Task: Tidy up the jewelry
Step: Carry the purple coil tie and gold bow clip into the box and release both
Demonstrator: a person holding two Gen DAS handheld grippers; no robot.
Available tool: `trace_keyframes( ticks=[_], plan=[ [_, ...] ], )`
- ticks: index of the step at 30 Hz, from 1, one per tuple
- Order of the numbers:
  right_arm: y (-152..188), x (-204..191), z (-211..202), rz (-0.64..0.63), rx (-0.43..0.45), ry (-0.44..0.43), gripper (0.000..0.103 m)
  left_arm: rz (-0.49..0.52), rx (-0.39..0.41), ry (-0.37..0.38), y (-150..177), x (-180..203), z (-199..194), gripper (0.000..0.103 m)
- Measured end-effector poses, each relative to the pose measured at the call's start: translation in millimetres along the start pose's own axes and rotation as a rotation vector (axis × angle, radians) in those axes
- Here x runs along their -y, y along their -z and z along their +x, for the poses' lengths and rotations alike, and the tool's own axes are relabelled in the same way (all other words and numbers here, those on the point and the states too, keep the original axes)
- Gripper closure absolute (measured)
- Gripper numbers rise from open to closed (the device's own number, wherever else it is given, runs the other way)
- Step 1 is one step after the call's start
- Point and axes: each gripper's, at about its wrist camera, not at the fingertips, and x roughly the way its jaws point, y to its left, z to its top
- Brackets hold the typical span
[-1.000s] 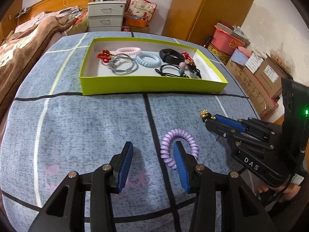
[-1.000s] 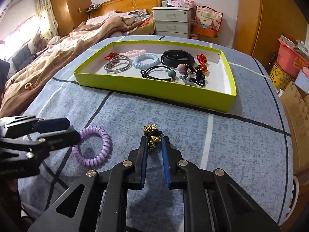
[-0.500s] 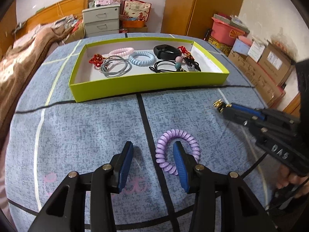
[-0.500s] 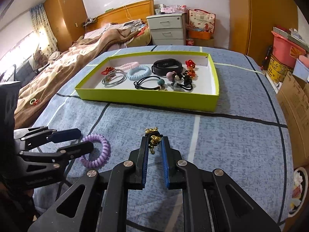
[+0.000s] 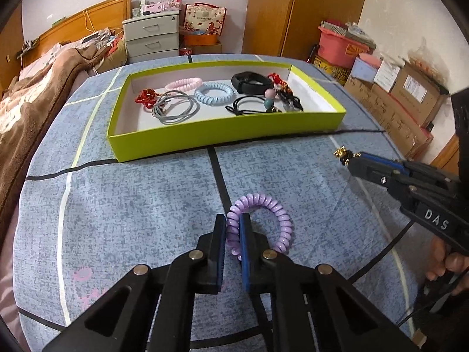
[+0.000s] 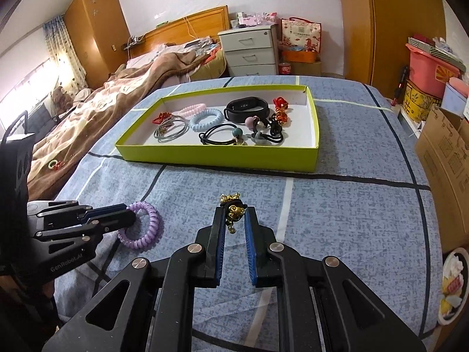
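Left gripper (image 5: 233,234): jaws pinched on the left side of the purple coil hair tie (image 5: 259,226), which lies on the bed cover (image 5: 132,205); its ring extends toward 1 o'clock from the jaws. Green tray (image 5: 225,138) sits at 12 o'clock, well apart. Right gripper (image 6: 234,220): jaws clamped on the gold-charm hair tie (image 6: 233,209), tray at 12 o'clock, similarly far. Versus earlier: the left jaws have just been closing and now grip the coil.

2 close wrist views, angled downward over the bedspread (image 5: 132,205), both toward the green tray (image 6: 205,155).
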Motion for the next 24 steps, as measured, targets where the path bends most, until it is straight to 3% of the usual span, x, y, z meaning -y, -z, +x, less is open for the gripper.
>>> trace_keyframes(
  ticks=[10, 24],
  plan=[
    [-2.3, -1.5, -2.4, 0.004, 0.007, 0.000, 0.089, -0.045, 0.042, 0.043, -4.9, -11.1, -11.7, 0.093],
    [-22.2, -9.8, -8.0, -0.006, 0.043, -0.028, 0.089, -0.087, 0.114, 0.019, -33.9, -35.7, -29.0, 0.093]
  ],
)
